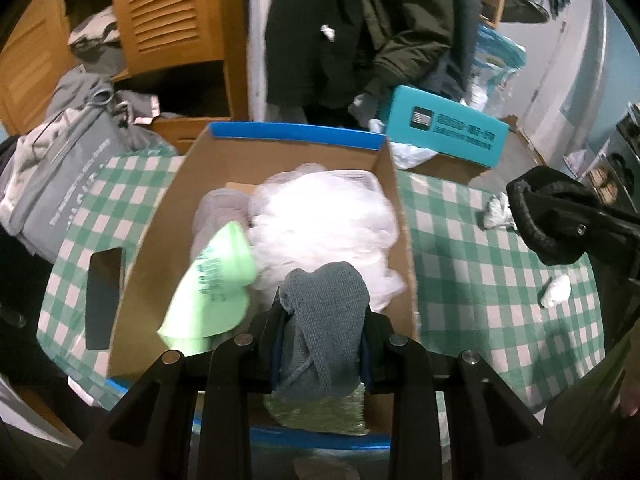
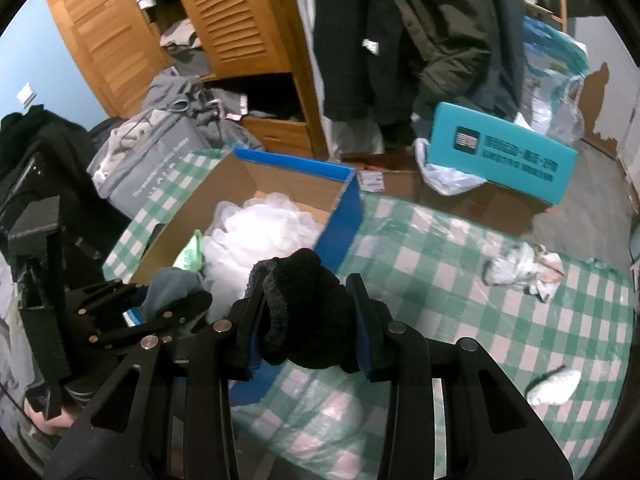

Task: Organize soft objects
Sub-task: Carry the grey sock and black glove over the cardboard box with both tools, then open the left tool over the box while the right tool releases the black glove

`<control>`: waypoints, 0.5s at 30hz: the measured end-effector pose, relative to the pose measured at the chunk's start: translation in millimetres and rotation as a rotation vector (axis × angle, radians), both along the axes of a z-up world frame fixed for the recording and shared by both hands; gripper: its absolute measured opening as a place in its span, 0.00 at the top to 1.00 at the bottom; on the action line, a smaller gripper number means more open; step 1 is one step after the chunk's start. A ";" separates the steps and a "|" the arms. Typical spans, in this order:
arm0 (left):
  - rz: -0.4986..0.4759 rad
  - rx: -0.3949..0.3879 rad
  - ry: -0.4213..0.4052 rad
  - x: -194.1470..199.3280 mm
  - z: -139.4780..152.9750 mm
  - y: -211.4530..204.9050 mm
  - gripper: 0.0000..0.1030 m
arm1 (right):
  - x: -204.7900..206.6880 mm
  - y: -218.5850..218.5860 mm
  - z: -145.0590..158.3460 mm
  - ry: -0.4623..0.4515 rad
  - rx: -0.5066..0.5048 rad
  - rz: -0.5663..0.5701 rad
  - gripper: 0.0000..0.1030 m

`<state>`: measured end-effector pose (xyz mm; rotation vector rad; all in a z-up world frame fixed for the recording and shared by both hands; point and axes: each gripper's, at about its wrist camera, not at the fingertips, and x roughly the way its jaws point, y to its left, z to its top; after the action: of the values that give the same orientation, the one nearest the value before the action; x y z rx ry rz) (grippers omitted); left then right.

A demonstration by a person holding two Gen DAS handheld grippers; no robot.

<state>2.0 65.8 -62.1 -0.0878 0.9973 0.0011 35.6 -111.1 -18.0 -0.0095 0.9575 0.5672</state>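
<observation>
Stock: box (image 1: 394,216) already holds white plastic (image 1: 320,220) and a green bag (image 1: 216,280); my left claw (image 1: 322,320) grips a grey sock (image 1: 324,304) above it, my right claw (image 2: 308,316) grips a black sock (image 2: 308,304) at its 3 o'clock; white scraps (image 2: 520,268) remain on the cloth (image 2: 440,280).

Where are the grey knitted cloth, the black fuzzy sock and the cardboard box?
grey knitted cloth (image 1: 324,312), left wrist view, middle fold.
black fuzzy sock (image 2: 308,312), right wrist view, bunched middle.
cardboard box (image 1: 296,134), left wrist view, blue far rim.
</observation>
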 end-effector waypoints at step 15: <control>0.111 -0.046 0.046 -7.5 -22.8 56.5 0.72 | 4.0 65.3 -18.8 0.101 0.030 0.104 0.66</control>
<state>-5.5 122.3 -84.9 -0.1857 1.0377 0.0819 39.6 -45.8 -36.8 -0.0036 1.0507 0.6828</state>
